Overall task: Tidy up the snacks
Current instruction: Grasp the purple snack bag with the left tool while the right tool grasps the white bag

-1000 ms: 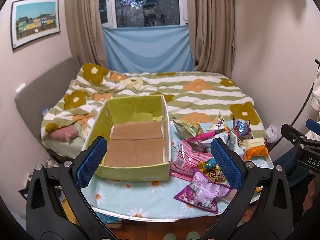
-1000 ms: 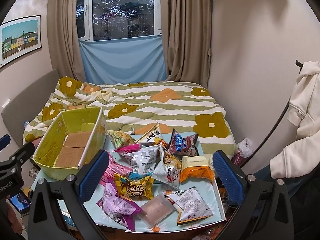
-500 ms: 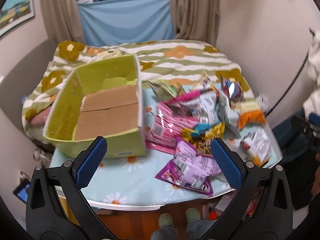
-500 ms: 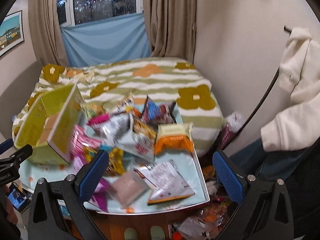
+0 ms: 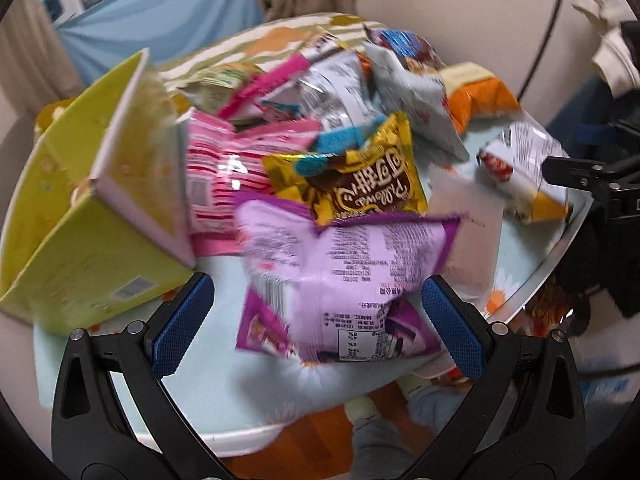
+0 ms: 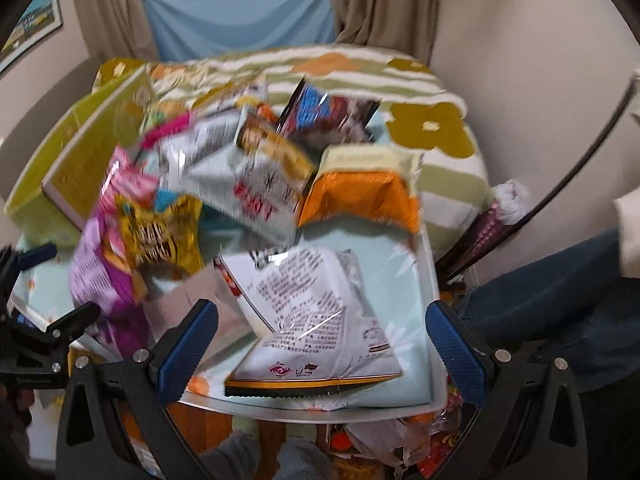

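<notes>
Snack packets (image 5: 352,184) heaped, purple packet (image 5: 344,280) foremost

A home bedroom: bed (image 6: 360,68) with flowered quilt, curtains (image 6: 380,0), framed picture (image 6: 32,28).

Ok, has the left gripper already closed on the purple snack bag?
No, the left gripper is open, its blue pads either side of the purple snack bag, which lies on the table.

bed (image 6: 360,68) | beige curtains (image 6: 380,0) | blue cloth (image 6: 240,12), perhaps under a window
</notes>
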Demonstrator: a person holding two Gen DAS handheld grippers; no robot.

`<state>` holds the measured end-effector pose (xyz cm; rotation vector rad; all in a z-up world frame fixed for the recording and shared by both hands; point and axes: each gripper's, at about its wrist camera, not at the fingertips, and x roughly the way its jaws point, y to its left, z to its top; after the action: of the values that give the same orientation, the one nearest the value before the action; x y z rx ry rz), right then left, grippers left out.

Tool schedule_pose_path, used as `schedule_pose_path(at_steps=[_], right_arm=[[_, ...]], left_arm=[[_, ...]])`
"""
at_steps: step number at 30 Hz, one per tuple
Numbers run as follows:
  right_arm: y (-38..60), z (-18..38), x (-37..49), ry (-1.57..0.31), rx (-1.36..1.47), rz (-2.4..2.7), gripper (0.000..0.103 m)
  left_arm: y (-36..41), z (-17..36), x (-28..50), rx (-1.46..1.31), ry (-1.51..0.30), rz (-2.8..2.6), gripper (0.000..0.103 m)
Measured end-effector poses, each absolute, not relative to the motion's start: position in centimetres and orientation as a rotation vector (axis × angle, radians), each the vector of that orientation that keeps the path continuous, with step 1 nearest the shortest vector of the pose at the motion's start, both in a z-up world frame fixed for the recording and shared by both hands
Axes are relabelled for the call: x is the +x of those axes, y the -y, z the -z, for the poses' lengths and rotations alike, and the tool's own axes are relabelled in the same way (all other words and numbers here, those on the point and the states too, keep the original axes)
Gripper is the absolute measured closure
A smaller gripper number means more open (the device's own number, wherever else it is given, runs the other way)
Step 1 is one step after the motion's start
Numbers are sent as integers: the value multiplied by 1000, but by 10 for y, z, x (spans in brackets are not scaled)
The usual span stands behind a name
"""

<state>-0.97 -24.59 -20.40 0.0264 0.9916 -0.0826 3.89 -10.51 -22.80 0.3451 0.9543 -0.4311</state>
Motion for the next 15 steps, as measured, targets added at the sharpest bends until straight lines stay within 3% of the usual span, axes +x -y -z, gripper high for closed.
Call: schedule_pose_path(at_steps=[10, 13, 15], right_arm=[[257, 232, 8, -1049, 18, 9, 0], [259, 236, 11, -1055, 30, -17, 1], [261, 240, 14, -1067, 42, -37, 7]], left_arm=[[109, 258, 56, 333, -1034, 486, 0], [107, 263, 60, 308, -1053, 478, 6], [102, 261, 59, 292, -1054, 476, 10]])
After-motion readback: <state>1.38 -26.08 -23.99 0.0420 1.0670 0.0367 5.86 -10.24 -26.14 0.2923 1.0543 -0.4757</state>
